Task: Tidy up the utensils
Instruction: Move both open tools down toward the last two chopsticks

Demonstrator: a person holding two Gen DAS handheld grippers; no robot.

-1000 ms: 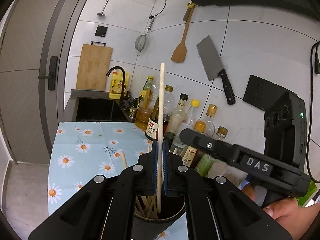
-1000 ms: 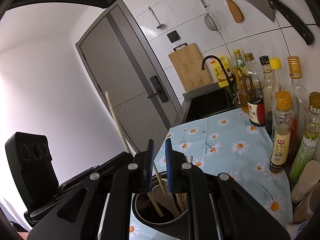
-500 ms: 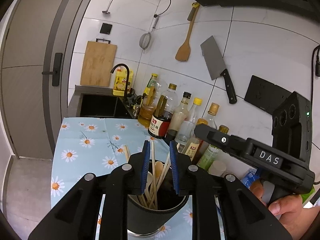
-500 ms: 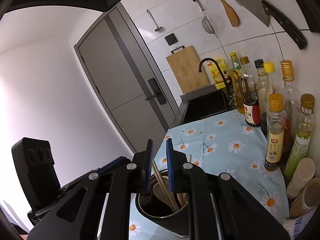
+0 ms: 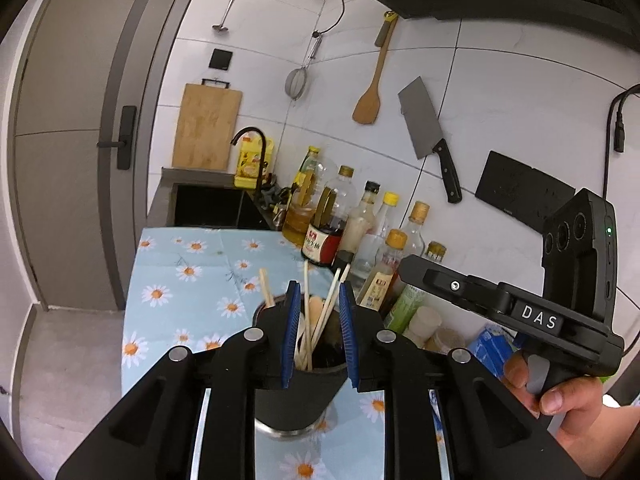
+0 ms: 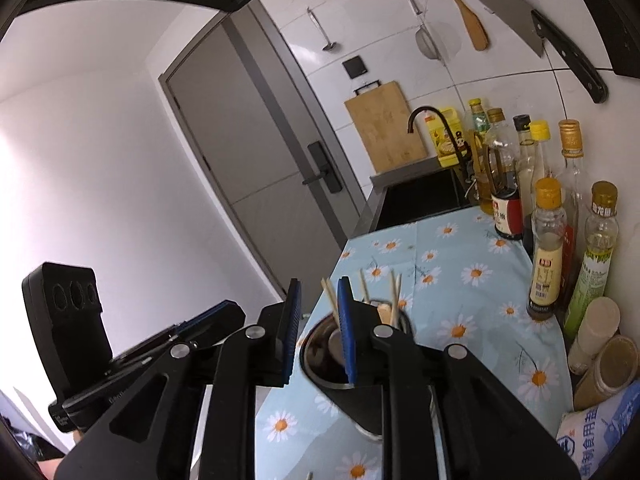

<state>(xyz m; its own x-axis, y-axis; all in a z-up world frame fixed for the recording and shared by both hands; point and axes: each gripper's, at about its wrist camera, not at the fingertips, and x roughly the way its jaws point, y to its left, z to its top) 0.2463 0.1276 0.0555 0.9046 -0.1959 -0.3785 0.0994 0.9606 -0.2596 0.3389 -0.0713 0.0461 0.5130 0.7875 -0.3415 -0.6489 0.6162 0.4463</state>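
Two grippers above one utensil holder, on a daisy-print tablecloth.

Left: left gripper, fingers parted to a moderate gap and holding nothing, poised directly over the holder's mouth; blue pads framing the chopsticks without touching them. Judged step: withdrawal after a deposit, or return for the next utensil. Best practice: straight upward lift with pads clear of the leaning sticks, so that no tip snags and tips the holder; no closing until well clear.

Centre: dark cylindrical holder with a metal rim, upright, near the front edge of the cloth. Contents: several pale chopsticks fanned against the rim at different angles, plus what looks like a wooden spoon head; base of the contents hidden in shadow.

Right: right gripper, fingers likewise apart and empty, offset just left of the holder in its own view, one pad overlapping the rim. Right hand on the grip handle. Beyond, a row of condiment bottles along the tiled wall, well apart from the holder; liquid levels varied, all capped. Risk: sideways sweep toward the bottles.
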